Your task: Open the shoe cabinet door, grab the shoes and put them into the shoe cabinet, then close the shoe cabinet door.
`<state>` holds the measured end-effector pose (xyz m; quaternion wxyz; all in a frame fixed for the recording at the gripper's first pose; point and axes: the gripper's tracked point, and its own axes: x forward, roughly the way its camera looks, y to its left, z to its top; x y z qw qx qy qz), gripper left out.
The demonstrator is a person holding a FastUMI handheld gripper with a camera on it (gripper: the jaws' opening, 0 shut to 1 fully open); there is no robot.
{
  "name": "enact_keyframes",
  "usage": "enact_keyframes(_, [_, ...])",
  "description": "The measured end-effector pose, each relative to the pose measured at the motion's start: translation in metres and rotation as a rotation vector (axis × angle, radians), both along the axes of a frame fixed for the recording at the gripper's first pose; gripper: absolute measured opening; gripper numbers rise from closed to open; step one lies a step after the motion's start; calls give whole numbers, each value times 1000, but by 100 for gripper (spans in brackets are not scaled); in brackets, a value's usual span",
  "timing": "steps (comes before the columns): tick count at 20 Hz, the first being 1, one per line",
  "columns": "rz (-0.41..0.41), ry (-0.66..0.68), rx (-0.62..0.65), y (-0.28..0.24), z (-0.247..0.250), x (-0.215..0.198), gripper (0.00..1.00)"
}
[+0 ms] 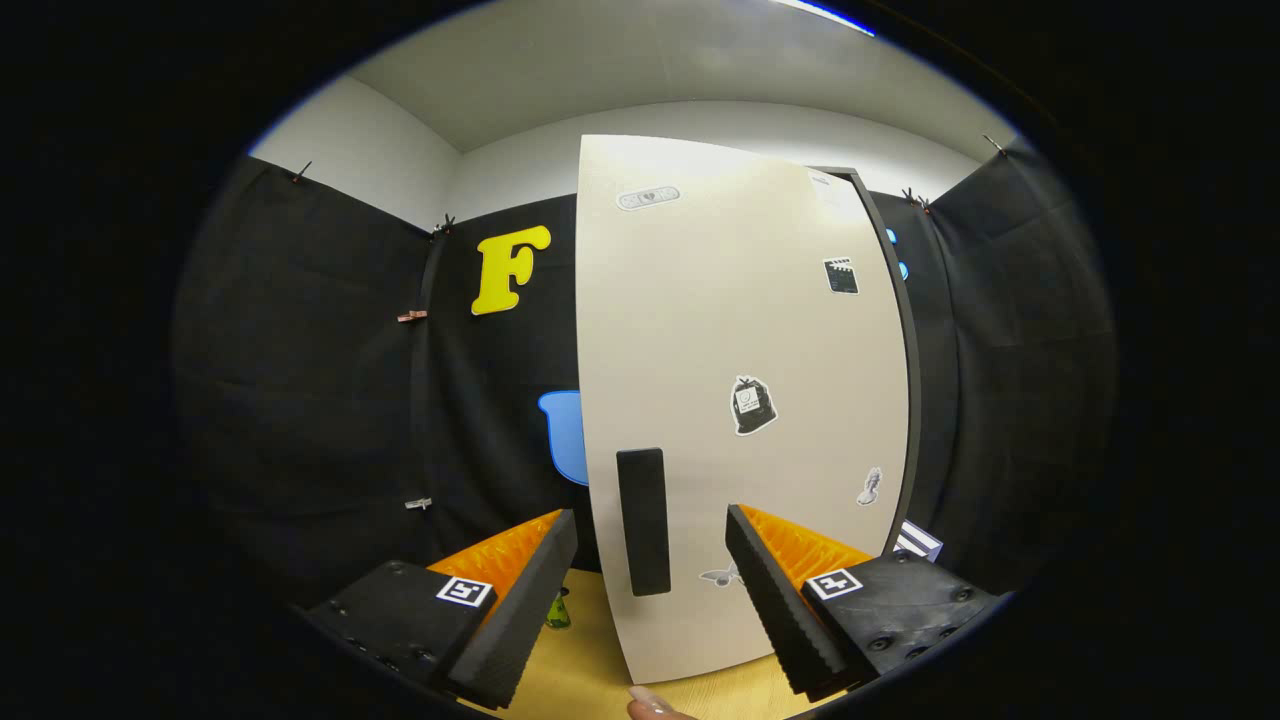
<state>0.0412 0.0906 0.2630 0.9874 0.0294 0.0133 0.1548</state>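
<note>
Black cloth (330,400) drapes pale walls (380,150) under a grey ceiling (620,70); the floor (580,660) is light wood.

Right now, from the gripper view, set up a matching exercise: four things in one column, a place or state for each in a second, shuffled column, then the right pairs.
Things:
1. tongs
2. black handle
3. cabinet door
4. fingertip

Places or states:
A. white, with several stickers on its face
B. on the wooden surface below the door's lower edge
C. open, fingers spread to either side of the handle
D. upright on the door, near its lower left edge

Pairs: 1-C, 2-D, 3-A, 4-B
</note>
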Motion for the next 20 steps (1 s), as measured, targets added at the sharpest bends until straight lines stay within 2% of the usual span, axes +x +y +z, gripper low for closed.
enact_keyframes(6, [-68, -20, -35, -2, 4, 2, 98])
enact_keyframes(20, [-98, -18, -38, 5, 3, 16, 98])
